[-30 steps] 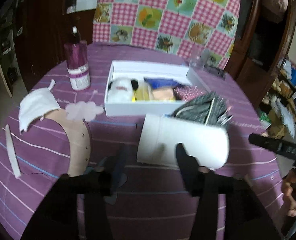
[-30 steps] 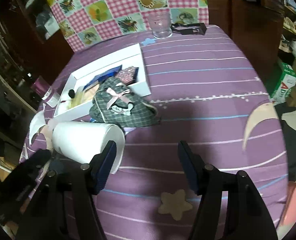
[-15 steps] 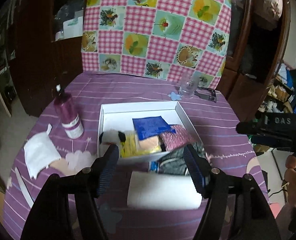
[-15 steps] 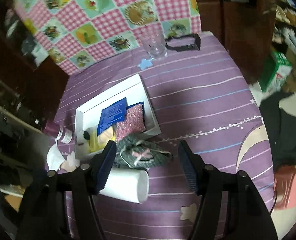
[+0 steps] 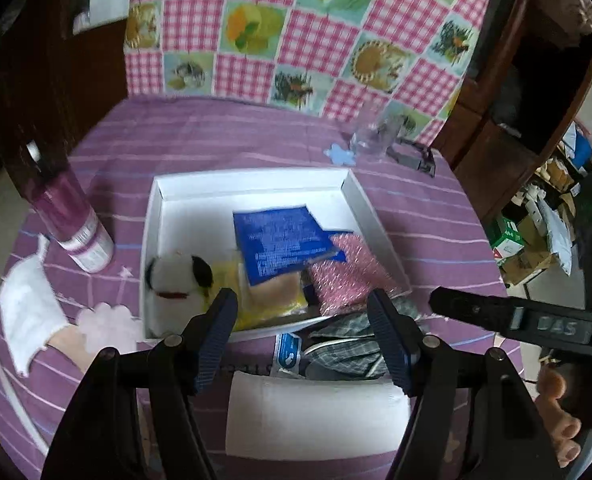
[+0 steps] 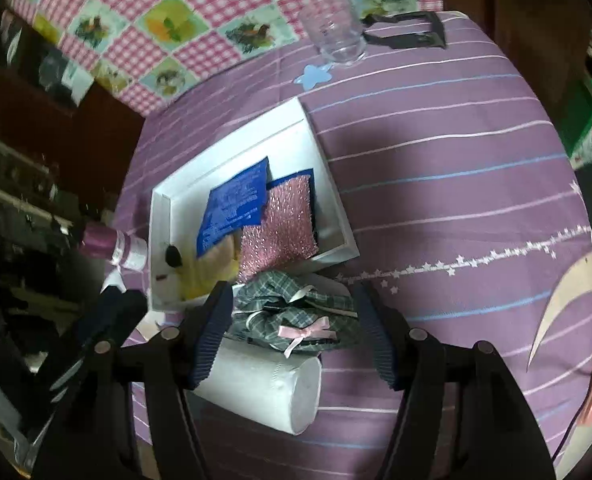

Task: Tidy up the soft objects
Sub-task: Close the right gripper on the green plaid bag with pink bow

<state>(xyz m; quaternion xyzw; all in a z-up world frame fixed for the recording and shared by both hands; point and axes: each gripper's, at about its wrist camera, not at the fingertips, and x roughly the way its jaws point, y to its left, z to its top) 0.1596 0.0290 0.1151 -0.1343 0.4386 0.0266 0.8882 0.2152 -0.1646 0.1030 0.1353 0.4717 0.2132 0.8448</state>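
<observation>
A white box [image 5: 252,184] on the purple tablecloth holds a blue packet [image 5: 280,244], a pink sparkly sponge [image 5: 347,272], a yellow pad [image 5: 272,300] and a white-and-black plush toy [image 5: 172,280]. In front of the box lie a grey plaid pouch [image 6: 296,312] with a pink bow and a white paper roll [image 6: 264,388] on its side. My left gripper [image 5: 301,320] hangs open above the box's near edge, holding nothing. My right gripper [image 6: 292,320] is open too, above the pouch [image 5: 355,340] and the roll [image 5: 315,416], with nothing in it.
A purple bottle [image 5: 72,224] stands left of the box, with a white cloth [image 5: 28,312] nearer. A clear glass [image 6: 335,28] and a black object [image 6: 407,28] sit at the far edge. A checked pink cloth [image 5: 315,28] covers a chair behind.
Both grippers have lifted away from the table and now look down on the box. The left gripper, low at the white roll before, has risen off it with its jaws wider.
</observation>
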